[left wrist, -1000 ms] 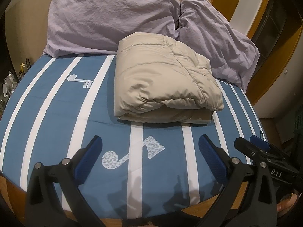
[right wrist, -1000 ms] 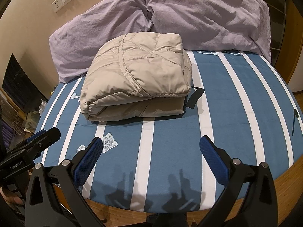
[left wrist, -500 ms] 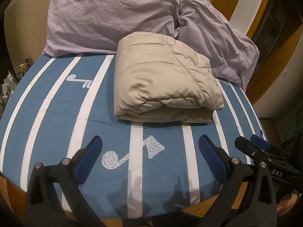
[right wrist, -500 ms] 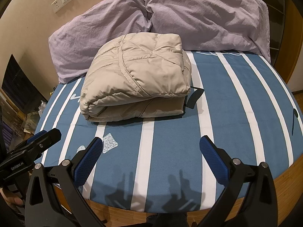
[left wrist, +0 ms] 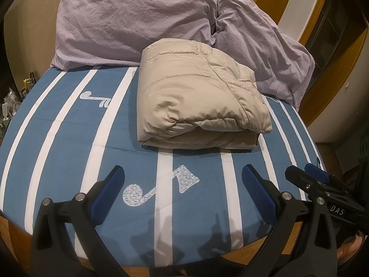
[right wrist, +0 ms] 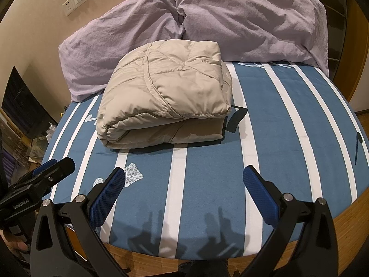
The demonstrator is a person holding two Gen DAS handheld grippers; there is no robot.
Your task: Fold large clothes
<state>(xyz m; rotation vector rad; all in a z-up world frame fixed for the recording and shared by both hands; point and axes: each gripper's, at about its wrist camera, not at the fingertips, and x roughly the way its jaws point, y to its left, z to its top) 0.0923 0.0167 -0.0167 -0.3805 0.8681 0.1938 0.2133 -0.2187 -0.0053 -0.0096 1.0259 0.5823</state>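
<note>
A beige puffer jacket [left wrist: 198, 101] lies folded in a thick stack on the blue bed sheet with white stripes [left wrist: 64, 138]; it also shows in the right wrist view [right wrist: 166, 101]. A black strap [right wrist: 236, 117] sticks out at its right side. My left gripper [left wrist: 182, 184] is open and empty, held over the bed's near edge, well short of the jacket. My right gripper [right wrist: 184, 185] is open and empty, also short of the jacket. Each gripper shows at the other view's edge: the right one [left wrist: 322, 184] and the left one [right wrist: 39, 180].
Two lilac pillows [left wrist: 129, 25] [right wrist: 249, 20] lean against the wall behind the jacket. The wooden bed frame [right wrist: 341, 235] runs along the near edge. Clutter [left wrist: 11, 101] stands left of the bed. A wall socket [right wrist: 76, 0] is on the wall.
</note>
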